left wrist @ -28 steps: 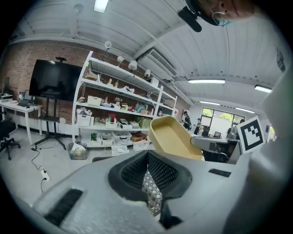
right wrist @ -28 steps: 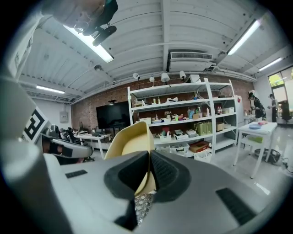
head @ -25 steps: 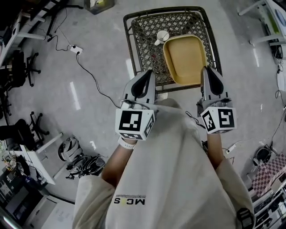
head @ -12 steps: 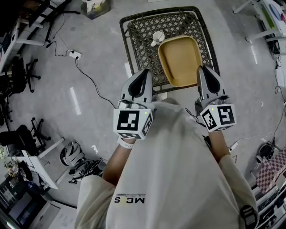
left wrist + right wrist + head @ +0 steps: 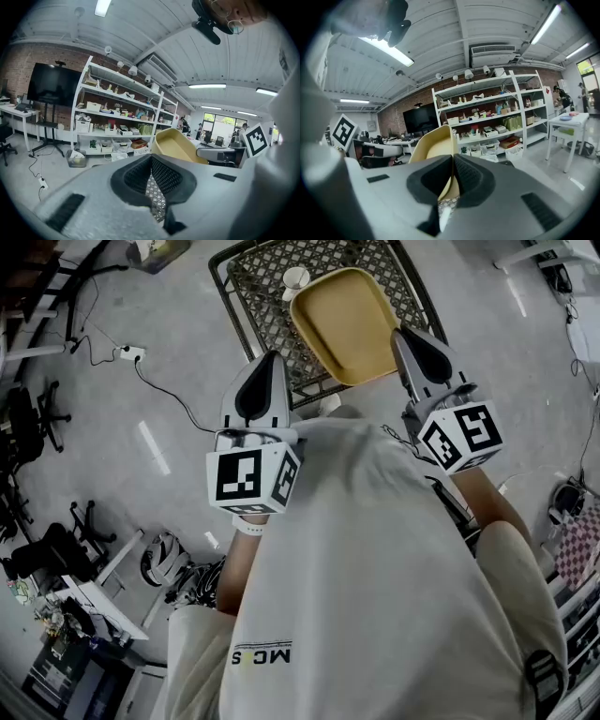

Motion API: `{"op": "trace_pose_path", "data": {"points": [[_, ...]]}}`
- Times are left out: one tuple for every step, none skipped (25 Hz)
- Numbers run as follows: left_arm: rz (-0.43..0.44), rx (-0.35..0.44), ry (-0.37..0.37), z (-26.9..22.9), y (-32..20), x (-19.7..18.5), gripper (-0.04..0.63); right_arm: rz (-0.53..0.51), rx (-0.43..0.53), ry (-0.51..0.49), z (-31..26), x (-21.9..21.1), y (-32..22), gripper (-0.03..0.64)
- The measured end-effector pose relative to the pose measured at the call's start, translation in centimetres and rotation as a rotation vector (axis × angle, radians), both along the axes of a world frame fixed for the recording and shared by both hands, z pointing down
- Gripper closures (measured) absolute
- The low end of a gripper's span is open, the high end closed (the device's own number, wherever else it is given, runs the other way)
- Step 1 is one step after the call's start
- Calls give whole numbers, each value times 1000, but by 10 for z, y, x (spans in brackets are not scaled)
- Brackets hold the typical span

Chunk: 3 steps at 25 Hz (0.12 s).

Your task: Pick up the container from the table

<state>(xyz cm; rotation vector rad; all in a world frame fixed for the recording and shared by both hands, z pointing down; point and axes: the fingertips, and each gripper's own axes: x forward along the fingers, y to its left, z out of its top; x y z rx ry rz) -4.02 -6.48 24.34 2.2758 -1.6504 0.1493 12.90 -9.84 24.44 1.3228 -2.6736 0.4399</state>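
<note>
So the dark metal table with a lattice top [image 5: 261,298] stands on the shiny grey floor [image 5: 178,362]. Sitting right on the lattice is a small white cup [image 5: 295,278], just beside the far left corner of the yellow plastic container [image 5: 342,324] (which is tilted over the table's right side, can't tell if it's touching).

— What's the container [image 5: 342,324] made of?
— Smooth, matt plastic, by the look. The surface [image 5: 258,282] is dark metal lattice.
— The tools?
— Left hand-held gripper [image 5: 266,360] and right hand-held gripper [image 5: 401,332]: matt grey plastic shells, with black, finely ribbed, rubbery pads [image 5: 166,176]. The floor [image 5: 169,352] is glossy; the shirt [image 5: 375,549] is cloth.
</note>
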Motion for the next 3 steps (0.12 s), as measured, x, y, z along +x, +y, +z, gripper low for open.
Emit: {"op": "trace_pose_path", "data": {"points": [[-1, -2, 1, 1, 1, 1, 571, 5, 2, 0, 0, 2, 1, 586], [-1, -4, 2, 1, 2, 1, 571, 10, 6, 0, 0, 3, 2, 586], [-1, -5, 2, 2, 3, 2, 571, 15, 10, 0, 0, 5, 3, 586]]}}
